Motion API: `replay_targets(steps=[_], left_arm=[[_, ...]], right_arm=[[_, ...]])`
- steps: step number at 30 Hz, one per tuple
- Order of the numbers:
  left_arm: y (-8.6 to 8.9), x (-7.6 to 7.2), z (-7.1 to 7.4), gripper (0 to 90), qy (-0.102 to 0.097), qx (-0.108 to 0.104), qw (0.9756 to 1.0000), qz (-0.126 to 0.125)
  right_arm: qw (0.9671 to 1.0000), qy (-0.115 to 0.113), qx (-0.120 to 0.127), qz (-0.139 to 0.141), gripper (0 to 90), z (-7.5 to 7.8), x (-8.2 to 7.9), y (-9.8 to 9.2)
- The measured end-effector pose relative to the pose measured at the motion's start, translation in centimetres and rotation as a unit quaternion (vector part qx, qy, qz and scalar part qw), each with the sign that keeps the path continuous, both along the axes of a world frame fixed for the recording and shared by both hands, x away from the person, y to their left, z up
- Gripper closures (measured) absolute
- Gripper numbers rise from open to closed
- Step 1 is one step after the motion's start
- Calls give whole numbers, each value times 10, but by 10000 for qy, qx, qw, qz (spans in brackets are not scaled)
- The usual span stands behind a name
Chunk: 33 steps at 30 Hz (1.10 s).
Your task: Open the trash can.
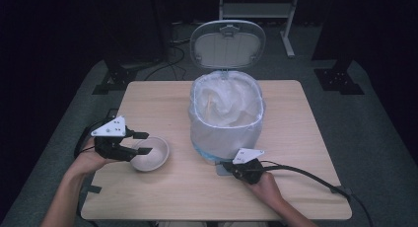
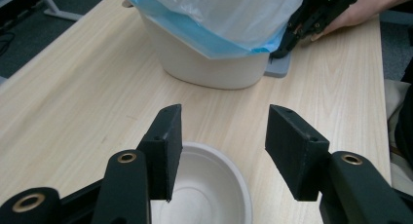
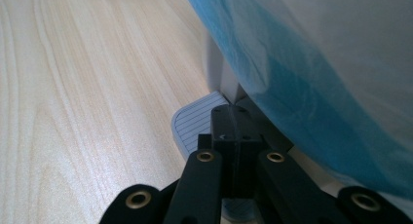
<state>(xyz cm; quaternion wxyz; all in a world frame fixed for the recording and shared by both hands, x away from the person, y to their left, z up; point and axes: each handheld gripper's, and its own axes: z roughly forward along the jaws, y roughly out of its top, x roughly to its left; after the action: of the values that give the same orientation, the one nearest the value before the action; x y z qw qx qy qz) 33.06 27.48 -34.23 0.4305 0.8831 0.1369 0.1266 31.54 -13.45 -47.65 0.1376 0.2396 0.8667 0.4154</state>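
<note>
Nearest, two bare forearms come in over the near edge of the pale wood-grain worktop point(image 1: 296, 138). The left tool point(image 1: 143, 143) is held at the near left with its jaws spread wide and nothing between them; in the left gripper view point(image 2: 221, 156) the jaws hang over the near rim of a shallow white bowl point(image 1: 150, 155), which stands on the worktop just left of centre. Whether a jaw touches the bowl cannot be told.

To the right, the right tool point(image 1: 227, 167) rests low at the foot of the bin. In the right gripper view point(image 3: 233, 124) its jaws are pressed flat together with no gap, their tips lying on a grey ribbed foot pedal point(image 3: 195, 121) that juts from the base of the bin; nothing is gripped between them. A black cable point(image 1: 305, 175) trails from this tool toward the right edge.

Behind, at the middle of the worktop, stands a white pedal bin point(image 1: 226, 113), lined with a pale translucent bag point(image 1: 224, 131) whose lower hem shows blue. Its lid point(image 1: 227, 43) stands upright at the far side. What lies inside the bag is too crumpled to make out.

No writing or brand can be read anywhere.

Beyond the worktop lies grey carpet point(image 1: 355, 123), with black stand feet, cables and a pale metal frame point(image 1: 259, 10) against a dark, hard-to-read room.
</note>
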Motion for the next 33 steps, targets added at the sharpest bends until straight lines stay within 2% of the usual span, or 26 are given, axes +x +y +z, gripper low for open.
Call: replay_targets(steps=[11,33], left_arm=[[4,-5,-18,386,166,19,9999,10],[8,-11,-52,371,403,152,9990,-99]], right_arm=[[10000,-16,6,4,900,0,0,0],[10000,7,23,8,900,0,0,0]])
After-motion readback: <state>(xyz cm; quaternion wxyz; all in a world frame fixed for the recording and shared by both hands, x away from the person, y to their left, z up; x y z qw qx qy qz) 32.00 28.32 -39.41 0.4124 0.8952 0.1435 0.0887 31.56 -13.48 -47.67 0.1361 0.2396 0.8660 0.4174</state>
